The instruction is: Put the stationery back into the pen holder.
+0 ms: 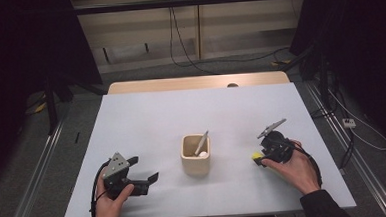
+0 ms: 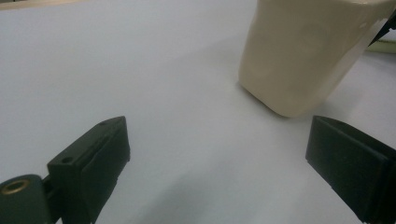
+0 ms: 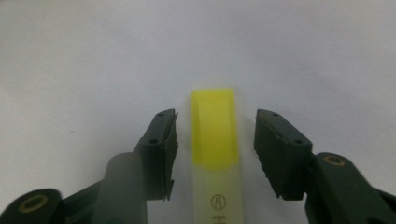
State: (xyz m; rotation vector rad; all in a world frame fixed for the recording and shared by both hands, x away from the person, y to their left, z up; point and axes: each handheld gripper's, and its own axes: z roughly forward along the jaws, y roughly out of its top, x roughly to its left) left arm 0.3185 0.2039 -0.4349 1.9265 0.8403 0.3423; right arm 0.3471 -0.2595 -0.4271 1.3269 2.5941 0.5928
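Right gripper (image 3: 215, 140): half open, astride highlighter (image 3: 215, 140), pads not touching.
Highlighter: flat on worktop (image 1: 146, 116), near right edge.
Left gripper (image 2: 217, 163): wide open, empty, beside cup (image 2: 303, 51).
Advice: centre, then squeeze evenly.

A white table (image 1: 146, 121) with a wooden far edge stands on grey floor (image 1: 63, 160); pale wall panels (image 1: 142, 36) behind, black cables (image 1: 188, 58) trailing; dark curtains (image 1: 22, 42) flank.

Ahead of my left gripper (image 2: 215, 172) the white table (image 1: 146, 121) lies bare from nine to twelve o'clock; the beige pen cup (image 2: 303, 51) blocks one o'clock. At my right gripper (image 3: 215, 154), the yellow-capped highlighter (image 3: 215, 140) lies between open jaws, with bare table beyond at twelve.
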